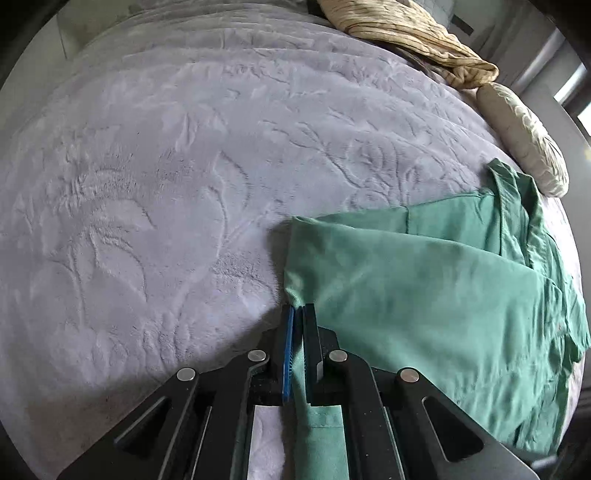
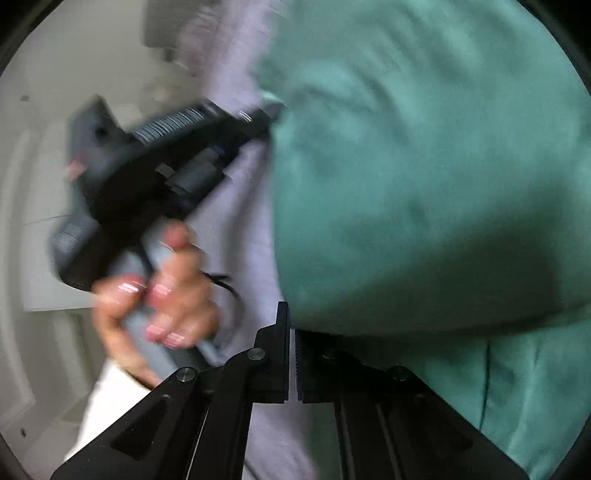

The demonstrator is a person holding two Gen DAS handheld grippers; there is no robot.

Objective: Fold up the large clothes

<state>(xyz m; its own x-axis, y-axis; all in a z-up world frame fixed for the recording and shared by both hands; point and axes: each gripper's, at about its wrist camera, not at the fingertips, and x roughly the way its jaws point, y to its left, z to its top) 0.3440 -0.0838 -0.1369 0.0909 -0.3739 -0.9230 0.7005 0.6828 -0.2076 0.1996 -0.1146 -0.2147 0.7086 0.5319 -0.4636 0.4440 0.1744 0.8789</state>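
Left gripper [image 1: 298, 314] is clamped on the shirt [image 1: 424, 280] edge, a strip of green running down between the pads and out the back. Right gripper [image 2: 291, 332] is closed too, and the shirt [image 2: 424, 166] sits right at its tips, but that view is smeared and I can't tell if any cloth is really pinched or just lying against the fingers.

So, mid-fold I'd guess. Tip for this bit: keep the held edge taut and move both corners at the same pace so the fold line lands straight (one hand racing ahead is how you get a diagonal crease). I'd check the right side's grip before lifting.

Outward from the fingers: the shirt spreads right of the left gripper, partly doubled over, on the bedspread [image 1: 166, 166]. The hand [image 2: 159, 295] holding the left gripper [image 2: 271, 114] shows at the shirt's edge. Pillow [image 1: 524, 140] and a tan cloth [image 1: 406, 33] sit well apart at the far side.
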